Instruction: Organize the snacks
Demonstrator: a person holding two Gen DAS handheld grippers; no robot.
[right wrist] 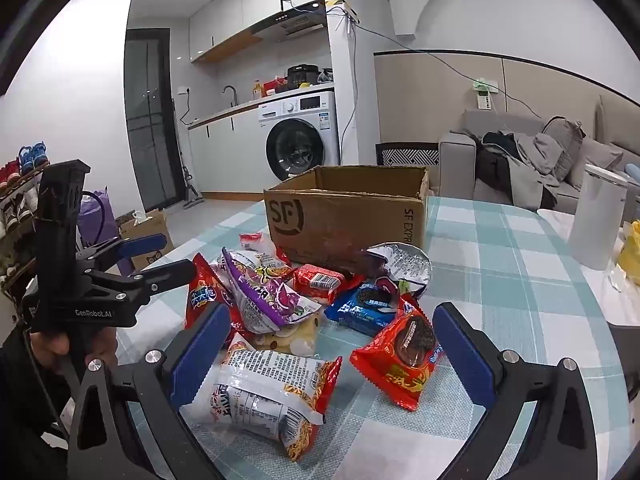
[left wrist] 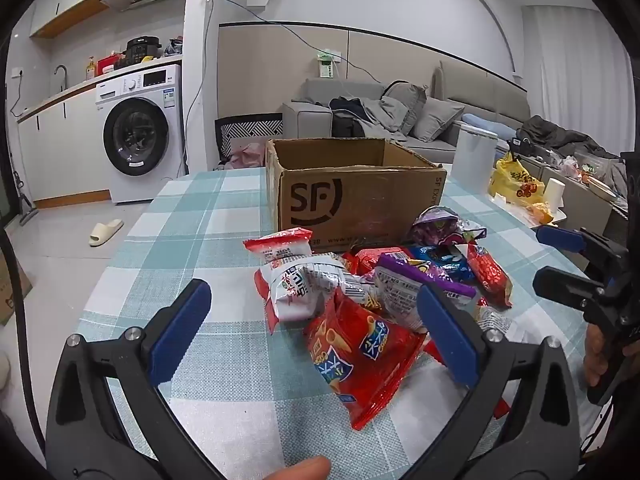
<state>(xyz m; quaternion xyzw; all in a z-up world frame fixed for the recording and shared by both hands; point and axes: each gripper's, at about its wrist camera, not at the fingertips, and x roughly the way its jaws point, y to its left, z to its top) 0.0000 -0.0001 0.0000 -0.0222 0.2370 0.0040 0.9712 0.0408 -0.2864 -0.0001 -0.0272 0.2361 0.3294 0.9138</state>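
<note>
Spread-open fingers of both grippers above snack packets on checked tablecloth, cardboard box behind.

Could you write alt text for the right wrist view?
An open gripper hovers over a pile of crinkly snack packets on a teal checked tablecloth, before an open brown cardboard box. The other gripper enters at left.

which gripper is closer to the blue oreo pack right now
Right. The right gripper hovers open just in front of the blue oreo pack; the left gripper is open over the red cone-snack bag, farther off.
</note>
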